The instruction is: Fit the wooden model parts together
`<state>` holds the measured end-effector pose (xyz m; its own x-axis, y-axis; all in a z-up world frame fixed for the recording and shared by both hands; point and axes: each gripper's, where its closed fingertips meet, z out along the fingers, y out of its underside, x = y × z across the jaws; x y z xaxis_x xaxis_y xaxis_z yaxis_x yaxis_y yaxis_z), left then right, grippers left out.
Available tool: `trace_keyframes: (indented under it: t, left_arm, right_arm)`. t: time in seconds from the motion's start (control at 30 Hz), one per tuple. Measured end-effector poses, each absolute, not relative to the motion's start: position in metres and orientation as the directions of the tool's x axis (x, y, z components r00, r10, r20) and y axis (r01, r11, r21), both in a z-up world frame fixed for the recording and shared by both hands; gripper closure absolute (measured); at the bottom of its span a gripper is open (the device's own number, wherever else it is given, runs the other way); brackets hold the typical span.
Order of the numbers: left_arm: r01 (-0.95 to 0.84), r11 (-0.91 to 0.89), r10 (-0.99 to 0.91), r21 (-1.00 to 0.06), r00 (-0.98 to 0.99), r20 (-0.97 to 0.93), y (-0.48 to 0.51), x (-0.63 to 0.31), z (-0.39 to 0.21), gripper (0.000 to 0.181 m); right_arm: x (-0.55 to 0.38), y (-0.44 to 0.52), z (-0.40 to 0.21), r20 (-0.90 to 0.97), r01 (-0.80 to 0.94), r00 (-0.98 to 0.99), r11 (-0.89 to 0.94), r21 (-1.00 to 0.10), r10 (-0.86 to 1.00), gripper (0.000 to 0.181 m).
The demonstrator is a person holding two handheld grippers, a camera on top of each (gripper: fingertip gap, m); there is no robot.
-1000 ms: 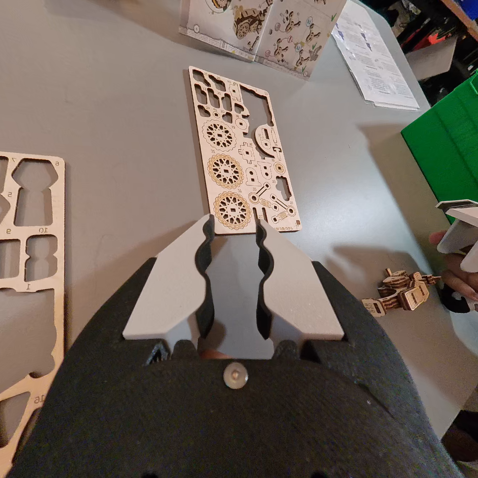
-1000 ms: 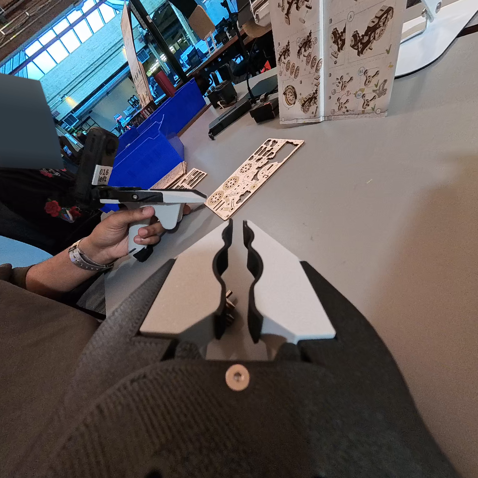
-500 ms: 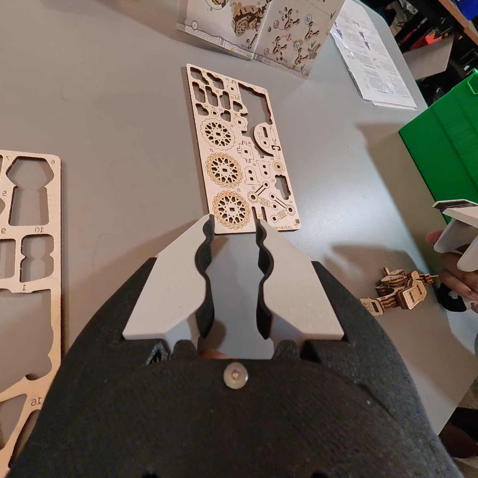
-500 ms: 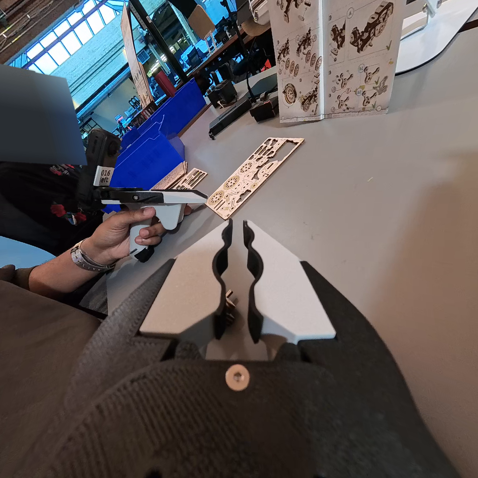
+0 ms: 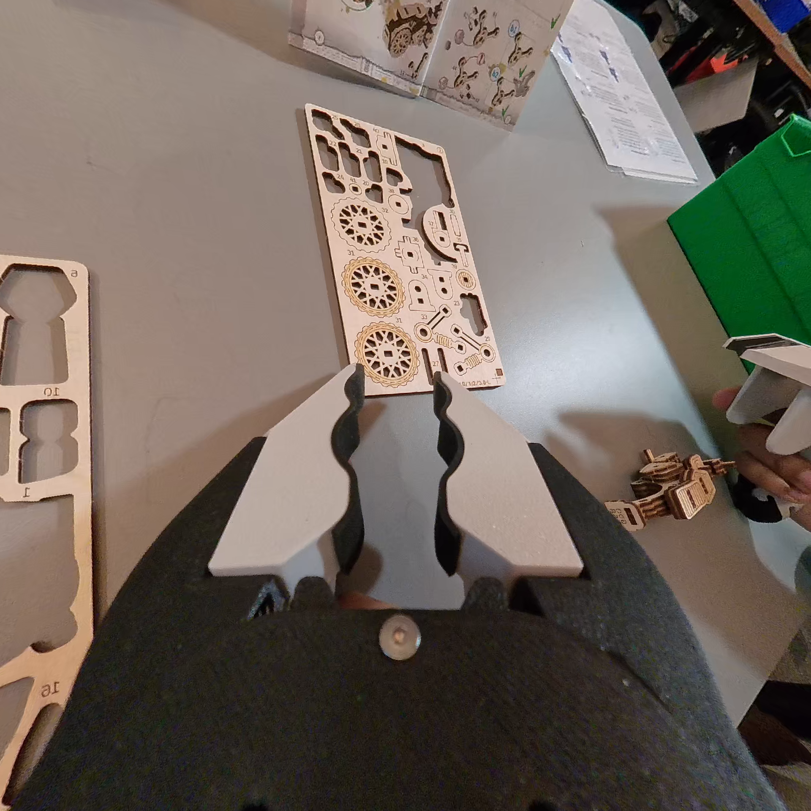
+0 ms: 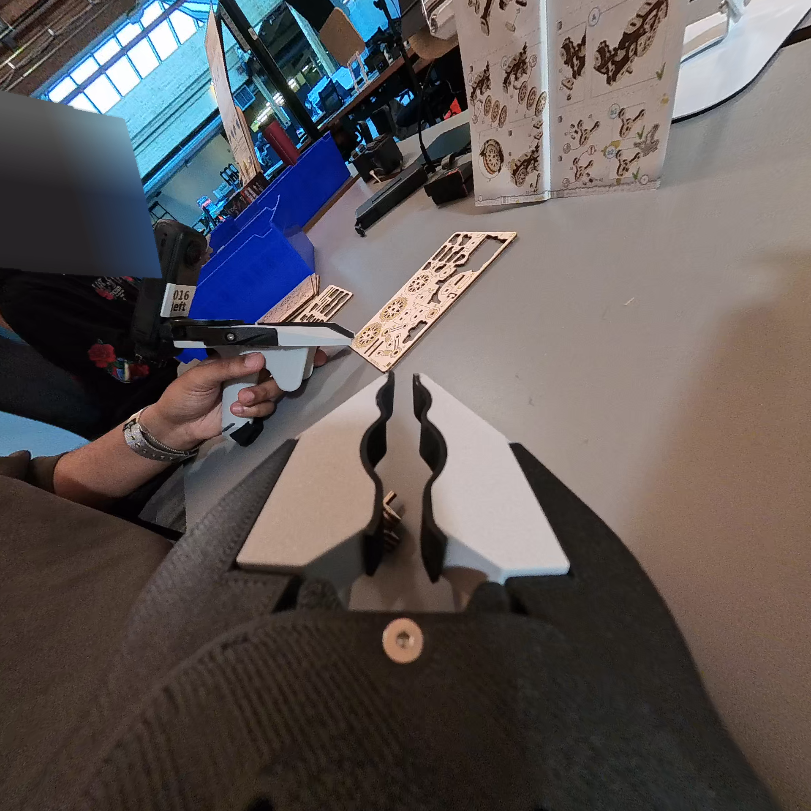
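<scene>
Just ahead of the open, empty left gripper (image 5: 398,379), which has barely crept forward, lies the pale laser-cut wooden parts sheet (image 5: 401,254); the narrowly parted right gripper (image 6: 403,381) hovers unchanged above the small brown part-built wooden model (image 5: 667,493), so fitting hasn't resumed.

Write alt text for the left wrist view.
The open left claw hovers empty over a grey table, its tips at the near edge of a wooden parts sheet with three spoked wheels. A small assembled wooden piece lies to the right near a hand; another punched-out sheet lies left.
</scene>
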<state>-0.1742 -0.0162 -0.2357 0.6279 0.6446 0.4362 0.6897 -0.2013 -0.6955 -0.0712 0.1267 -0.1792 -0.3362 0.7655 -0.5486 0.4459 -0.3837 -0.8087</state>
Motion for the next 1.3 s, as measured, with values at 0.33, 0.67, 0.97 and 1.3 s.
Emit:
trace_keyframes:
  t: [0.33, 0.67, 0.97, 1.3]
  left_arm:
    - [0.619, -0.273, 0.555, -0.737, 0.727, 0.405, -0.001, -0.15, -0.228, 0.143]
    - [0.535, -0.368, 0.439, -0.76, 0.821, 0.366, 0.011, -0.124, -0.225, 0.159]
    - [0.337, -0.514, 0.335, -0.788, 0.925, 0.178, 0.019, -0.098, -0.228, 0.181]
    - [0.358, -0.509, 0.314, -0.783, 0.924, 0.218, 0.019, -0.095, -0.228, 0.173]
  right_arm:
    - [-0.072, 0.127, -0.18, -0.554, 0.449, -0.332, -0.389, -0.804, 0.763, 0.175]
    - [-0.072, 0.129, -0.181, -0.573, 0.455, -0.326, -0.406, -0.792, 0.752, 0.175]
    - [-0.073, 0.127, -0.183, -0.572, 0.467, -0.321, -0.4, -0.789, 0.755, 0.174]
    - [-0.073, 0.126, -0.184, -0.577, 0.474, -0.32, -0.401, -0.784, 0.751, 0.173]
